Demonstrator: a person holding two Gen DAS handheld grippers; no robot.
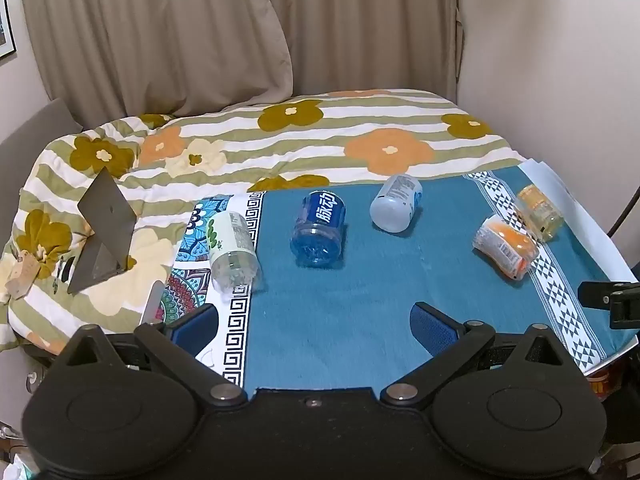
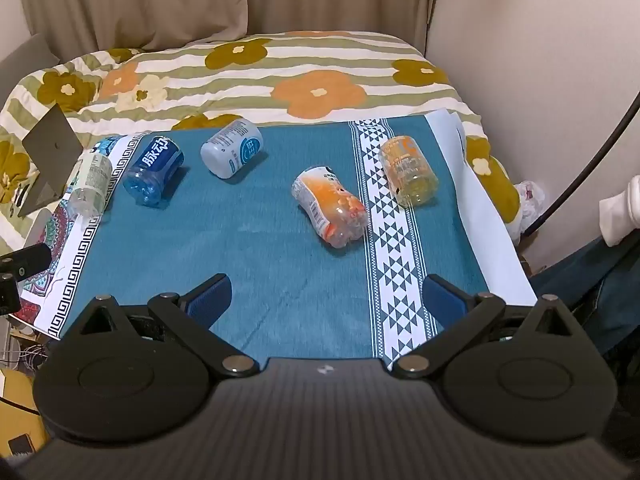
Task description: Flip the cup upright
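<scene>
Cups lie tipped across teal surface (image 2: 280, 248): blue cup (image 1: 319, 229), white cup (image 1: 396, 208), orange cup (image 2: 330, 210). Left gripper (image 1: 314, 330), right gripper (image 2: 326, 300) spread wide, empty.

Beige curtain (image 1: 160, 32) along the back, plain cream wall (image 1: 552, 40) at right, bed with striped floral quilt (image 1: 320, 136) below.

label print on the orange cup (image 2: 330, 206) too small to read; framed picture (image 1: 6, 20) sliced by the left edge; bench's (image 2: 280, 248) near edge hidden behind the gripper body.
</scene>
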